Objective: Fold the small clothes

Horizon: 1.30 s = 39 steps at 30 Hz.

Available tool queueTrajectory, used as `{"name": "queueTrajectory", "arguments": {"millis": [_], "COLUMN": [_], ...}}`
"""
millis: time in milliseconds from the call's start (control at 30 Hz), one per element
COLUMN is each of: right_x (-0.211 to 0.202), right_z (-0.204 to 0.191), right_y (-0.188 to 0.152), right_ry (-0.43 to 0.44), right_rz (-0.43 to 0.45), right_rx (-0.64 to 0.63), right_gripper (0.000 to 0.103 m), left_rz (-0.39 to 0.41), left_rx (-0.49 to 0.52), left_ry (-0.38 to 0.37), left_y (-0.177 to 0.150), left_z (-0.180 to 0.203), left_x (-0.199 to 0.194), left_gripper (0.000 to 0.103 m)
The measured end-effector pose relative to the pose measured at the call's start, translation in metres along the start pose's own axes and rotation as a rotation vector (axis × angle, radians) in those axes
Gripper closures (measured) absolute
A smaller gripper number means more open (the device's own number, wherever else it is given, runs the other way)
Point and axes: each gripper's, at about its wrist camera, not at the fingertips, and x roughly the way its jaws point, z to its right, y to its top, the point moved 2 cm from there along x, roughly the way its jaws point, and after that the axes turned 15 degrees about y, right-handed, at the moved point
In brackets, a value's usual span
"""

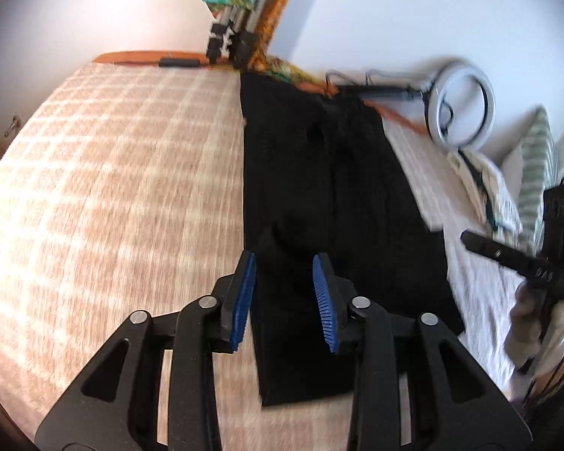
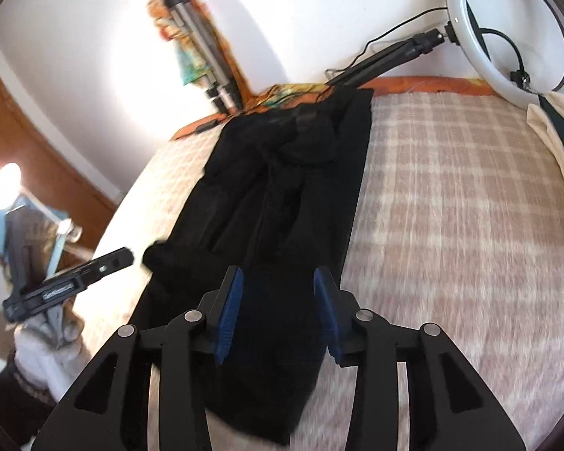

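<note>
right now a black garment (image 1: 342,195) lies flat in a long strip on a checked blanket (image 1: 112,188), running from the near edge of the bed away toward the far edge by the wall. the left gripper (image 1: 284,259) hangs over the garment's near end, blue pads (image 1: 244,293) apart, with dark cloth showing in the gap but neither pad pressing on it; its jaws are released. from the other side, the right gripper (image 2: 278,274) hovers likewise over the near end of the same garment (image 2: 282,188), jaws parted and gripping nothing. a ring light (image 2: 507,30) leans at the far side of the bed, and a tripod (image 2: 203,56) rests against the wall.
</note>
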Motion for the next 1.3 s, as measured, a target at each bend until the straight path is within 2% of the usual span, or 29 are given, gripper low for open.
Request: {"name": "queueTrajectory", "arguments": {"millis": [67, 167, 300, 400, 433, 467, 500, 567, 633, 700, 767, 833, 933, 967, 1067, 1100, 1133, 1167, 1200, 1300], "right_x": [-0.007, -0.012, -0.017, -0.012, -0.009, -0.004, -0.001, 0.007, 0.011, 0.002, -0.013, -0.013, 0.001, 0.005, 0.005, 0.001, -0.004, -0.009, -0.012, -0.009], "right_z": [0.001, 0.005, 0.015, 0.018, 0.017, 0.015, 0.014, 0.008, 0.004, 0.000, -0.001, 0.000, 0.004, 0.004, 0.002, 0.001, 0.000, 0.002, 0.004, 0.018], "right_y": [-0.014, -0.038, -0.065, -0.074, -0.074, -0.075, -0.075, -0.073, -0.071, -0.065, -0.059, -0.060, -0.068, -0.070, -0.067, -0.063, -0.059, -0.052, -0.048, -0.032], "right_ry": [0.009, 0.041, 0.123, 0.131, 0.128, 0.128, 0.131, 0.132, 0.101, 0.139, 0.190, 0.152, 0.054, 0.038, 0.047, 0.050, 0.052, 0.055, 0.057, 0.045], "right_rz": [-0.034, -0.082, -0.103, -0.118, -0.127, -0.138, -0.142, -0.159, -0.168, -0.130, -0.090, -0.107, -0.168, -0.183, -0.218, -0.203, -0.180, -0.150, -0.131, -0.087], "right_rx": [0.006, 0.044, 0.132, 0.152, 0.149, 0.142, 0.136, 0.110, 0.082, 0.103, 0.125, 0.098, 0.070, 0.059, 0.040, 0.031, 0.018, 0.013, 0.017, 0.058], "right_gripper": [0.064, 0.064, 0.064, 0.064, 0.064, 0.068, 0.078, 0.098, 0.100, 0.101, 0.101, 0.101, 0.100, 0.097, 0.095, 0.091, 0.088, 0.080, 0.076, 0.076], "left_rz": [-0.033, -0.079, -0.133, -0.164, -0.167, -0.168, -0.172, -0.170, -0.166, -0.153, -0.134, -0.161, -0.181, -0.169, -0.084, -0.062, -0.044, -0.031, -0.014, 0.003], "left_rx": [0.030, 0.043, 0.015, -0.005, -0.012, -0.026, -0.037, -0.040, -0.054, -0.065, -0.040, -0.025, -0.025, -0.013, 0.030, 0.040, 0.044, 0.046, 0.047, 0.072], "left_ry": [0.005, -0.003, -0.048, -0.061, -0.070, -0.092, -0.115, -0.119, -0.136, -0.151, -0.112, -0.055, -0.054, -0.049, -0.015, -0.019, -0.026, -0.024, -0.014, 0.000], "left_y": [-0.014, -0.033, -0.050, -0.057, -0.058, -0.059, -0.059, -0.058, -0.059, -0.059, -0.061, -0.065, -0.065, -0.063, -0.051, -0.045, -0.040, -0.034, -0.027, -0.011], "left_z": [-0.001, -0.004, -0.010, -0.012, -0.011, -0.011, -0.012, -0.010, -0.013, -0.018, -0.022, -0.025, -0.025, -0.024, -0.018, -0.016, -0.015, -0.013, -0.012, -0.006], "left_x": [-0.001, -0.004, -0.006, -0.002, -0.002, -0.001, 0.001, 0.004, -0.001, -0.009, -0.011, -0.002, 0.001, -0.003, -0.018, -0.022, -0.023, -0.023, -0.023, -0.015], "left_gripper": [0.062, 0.062, 0.062, 0.062, 0.067, 0.087, 0.099, 0.102, 0.103, 0.103, 0.103, 0.103, 0.103, 0.103, 0.103, 0.102, 0.096, 0.088, 0.085, 0.085]}}
